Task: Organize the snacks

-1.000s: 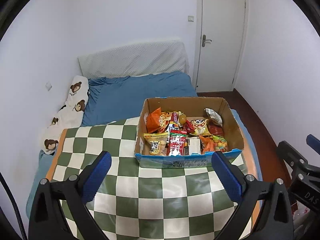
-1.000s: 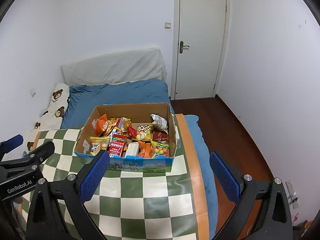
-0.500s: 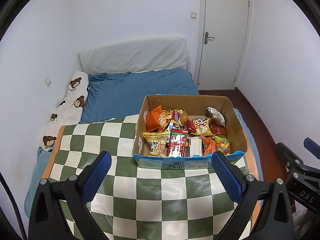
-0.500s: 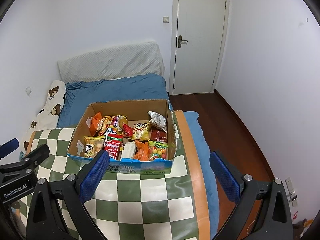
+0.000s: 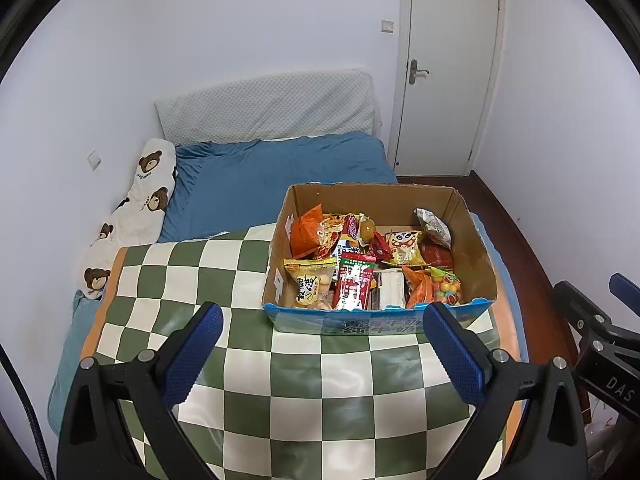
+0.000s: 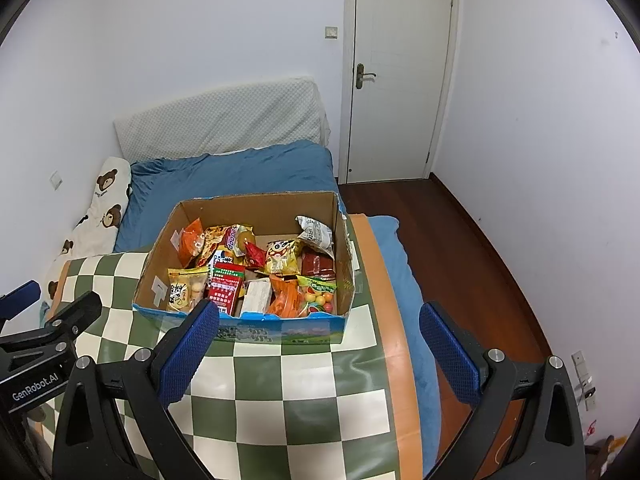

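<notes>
So the snacks are all in the box, which sits on the checkered cloth on the bed. Nothing is loose on the cloth around the box that we can see. That fits two readings: either the packets have all been gathered in and we're about finished, or they're in a jumble waiting to be sorted or taken out. We can't settle it from here, so we won't call a move.

How the stuff looks: thin crinkly bags mostly, leaning on each other. There's an orange bag at the box's far left corner, a yellow pouch and a red packet against the near wall, a white carton beside those, a bag of coloured candy balls at the near right corner, and a silver bag up against the far right wall. It all looks light and slippery, easy to crush.

Both grippers hang short of the box's near wall, holding nothing. The left gripper has its fingers spread wide, and the right gripper is the same, lined up more with the box's right end.

If we do go in, we'd pinch a packet by its sealed edge rather than the puffy middle, and take from the top so the lean-to doesn't collapse. Also watch the box's walls, they're close to the outer packets.
</notes>
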### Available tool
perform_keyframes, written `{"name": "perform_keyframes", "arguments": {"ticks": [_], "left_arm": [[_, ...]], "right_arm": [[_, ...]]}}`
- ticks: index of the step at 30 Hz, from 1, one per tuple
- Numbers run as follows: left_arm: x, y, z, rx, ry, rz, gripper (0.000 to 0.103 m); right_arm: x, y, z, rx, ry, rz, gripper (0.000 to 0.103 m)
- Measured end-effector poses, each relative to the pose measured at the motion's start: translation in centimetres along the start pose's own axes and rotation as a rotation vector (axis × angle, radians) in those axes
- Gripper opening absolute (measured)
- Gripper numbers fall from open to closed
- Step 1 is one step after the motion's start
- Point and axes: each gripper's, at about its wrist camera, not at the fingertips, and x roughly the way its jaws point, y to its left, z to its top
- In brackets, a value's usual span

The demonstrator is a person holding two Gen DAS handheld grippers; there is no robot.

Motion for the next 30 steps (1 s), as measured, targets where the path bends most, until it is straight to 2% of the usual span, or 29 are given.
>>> {"name": "perform_keyframes", "arguments": {"ticks": [30], "left_arm": [[-1.5, -0.1, 0.2, 0.003, -0.020, -0.001, 0.103]], "right_arm": [[-0.9, -0.4, -0.6, 0.008, -0.013, -0.012, 0.102]]}}
